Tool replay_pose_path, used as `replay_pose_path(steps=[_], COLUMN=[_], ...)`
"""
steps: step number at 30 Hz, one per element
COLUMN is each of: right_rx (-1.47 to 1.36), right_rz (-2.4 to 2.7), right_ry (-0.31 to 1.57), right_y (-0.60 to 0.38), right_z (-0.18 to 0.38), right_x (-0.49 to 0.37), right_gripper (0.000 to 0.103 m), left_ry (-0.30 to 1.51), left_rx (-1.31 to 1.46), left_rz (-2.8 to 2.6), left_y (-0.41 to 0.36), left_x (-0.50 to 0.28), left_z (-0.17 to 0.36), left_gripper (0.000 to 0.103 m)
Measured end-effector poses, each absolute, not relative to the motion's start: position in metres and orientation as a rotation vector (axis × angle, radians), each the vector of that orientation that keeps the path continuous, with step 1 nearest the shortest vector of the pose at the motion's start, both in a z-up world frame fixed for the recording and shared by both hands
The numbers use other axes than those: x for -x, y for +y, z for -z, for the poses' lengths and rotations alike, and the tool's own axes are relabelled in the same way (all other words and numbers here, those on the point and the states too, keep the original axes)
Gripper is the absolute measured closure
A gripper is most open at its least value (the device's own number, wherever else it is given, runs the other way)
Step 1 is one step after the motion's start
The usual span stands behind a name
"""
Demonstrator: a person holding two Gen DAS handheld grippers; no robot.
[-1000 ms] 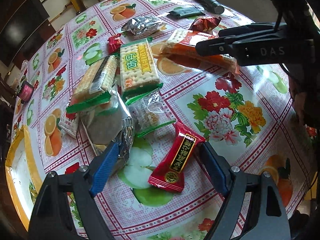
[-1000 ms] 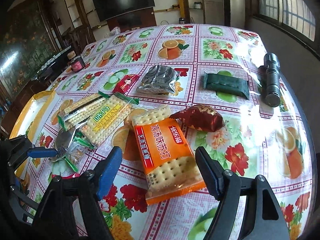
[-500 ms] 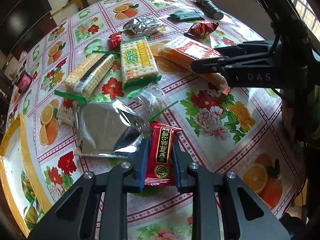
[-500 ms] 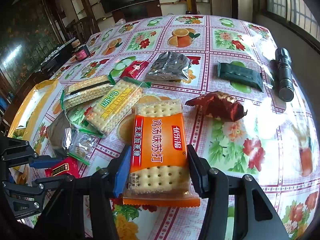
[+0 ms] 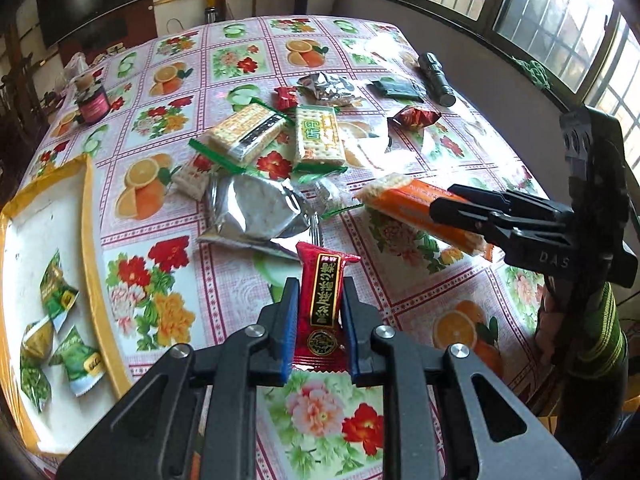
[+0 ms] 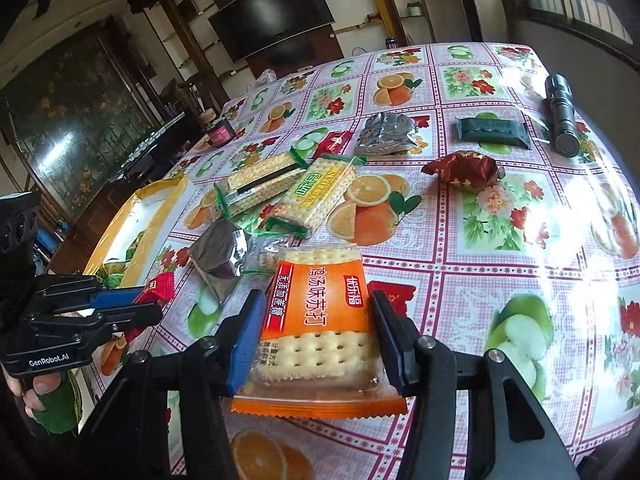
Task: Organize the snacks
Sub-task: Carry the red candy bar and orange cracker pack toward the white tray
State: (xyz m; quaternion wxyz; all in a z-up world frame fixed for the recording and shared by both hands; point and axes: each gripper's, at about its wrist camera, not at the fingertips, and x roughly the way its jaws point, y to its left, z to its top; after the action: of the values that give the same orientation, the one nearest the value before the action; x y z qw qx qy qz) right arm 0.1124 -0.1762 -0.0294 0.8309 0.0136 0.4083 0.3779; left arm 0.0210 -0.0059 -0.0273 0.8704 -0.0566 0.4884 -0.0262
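**Both grippers clamped on snack packets above the flowered table**

The left gripper (image 5: 319,322) has its blue-padded jaws pressed tight against the sides of a small red foil snack packet with a black-and-gold label (image 5: 323,298), which stands upright between them, lifted clear of the table covered in a pink oilcloth printed with flowers and fruit (image 5: 248,52). The right gripper (image 6: 318,338) has its jaws partly closed on a flat orange packet of soda crackers (image 6: 320,320), pads pressing both long edges; the packet is tilted up off the cloth.

To the left on the table lies a shallow white tray with a yellow rim (image 5: 86,208), and four green-wrapped sweets (image 5: 60,296) rest inside it. In the middle of the table a loose pile remains: a crumpled silver foil bag (image 5: 252,208), a clear cracker pack with green ends (image 5: 248,132), and a cracker pack with a yellow-green label (image 5: 318,136) beside it. Farther off sit a second silver foil pouch (image 6: 386,134), a dark red foil-wrapped sweet (image 6: 464,168), a dark green flat packet (image 6: 492,132) and a black flashlight (image 6: 560,120) near the far right edge. A small dark jar with a pink label (image 5: 93,104) stands well apart at the far left.
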Motion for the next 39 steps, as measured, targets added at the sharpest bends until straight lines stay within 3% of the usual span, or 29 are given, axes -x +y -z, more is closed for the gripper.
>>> replay_pose_path(steps=[1, 2, 3, 4, 8, 9, 10, 12, 15, 20, 22, 24, 39], right_rx=[-0.032, -0.031, -0.036, -0.045, 0.056, 0.028, 0.006, -0.007, 0.018, 0.33, 0.408, 0.377, 0.125], right_rz=[-0.812, -0.816, -0.823, -0.841, -0.804, -0.822, -0.824, -0.797, -0.798, -0.708, -0.681, -0.711, -0.866], right_ry=[0.866, 0.865, 0.868, 0.877, 0.925, 0.932, 0.929, 0.922, 0.932, 0.939, 0.905, 0.903, 0.84], right_y=[-0.175, -0.174, -0.174, -0.173, -0.157, -0.158, -0.159, -0.159, -0.145, -0.09, -0.082, -0.087, -0.096], right_z=[0.029, 0.028, 0.028, 0.029, 0.041, 0.042, 0.042, 0.038, 0.037, 0.06, 0.061, 0.059, 0.02], right_x=[-0.109, -0.106, -0.105, -0.104, -0.101, -0.101, -0.102, -0.1, -0.088, -0.064, -0.059, -0.061, -0.058], right_gripper=[0.053, 0.063, 0.092, 0.094, 0.086, 0.07, 0.048, 0.037, 0.036, 0.036, 0.045, 0.05, 0.05], left_ry=[1.023, 1.028, 1.032, 1.036, 1.053, 1.051, 1.048, 1.04, 1.033, 1.04, 1.04, 1.035, 0.942], left_rx=[0.121, 0.125, 0.132, 0.139, 0.155, 0.156, 0.159, 0.172, 0.176, 0.191, 0.194, 0.201, 0.182], left_rz=[0.045, 0.032, 0.023, 0.015, -0.005, -0.011, -0.019, -0.02, -0.03, -0.031, -0.052, -0.075, -0.309], left_y=[-0.005, -0.004, -0.003, -0.001, 0.005, 0.006, 0.008, 0.011, 0.012, 0.015, 0.02, 0.024, 0.056], left_x=[-0.018, -0.016, -0.013, -0.012, -0.005, -0.003, -0.001, 0.003, 0.003, 0.003, 0.005, 0.007, 0.028], left_z=[0.028, 0.029, 0.03, 0.031, 0.037, 0.037, 0.036, 0.034, 0.032, 0.035, 0.035, 0.034, 0.014], left_gripper=[0.082, 0.082, 0.082, 0.082, 0.082, 0.082, 0.082, 0.082, 0.082, 0.081, 0.081, 0.081, 0.081])
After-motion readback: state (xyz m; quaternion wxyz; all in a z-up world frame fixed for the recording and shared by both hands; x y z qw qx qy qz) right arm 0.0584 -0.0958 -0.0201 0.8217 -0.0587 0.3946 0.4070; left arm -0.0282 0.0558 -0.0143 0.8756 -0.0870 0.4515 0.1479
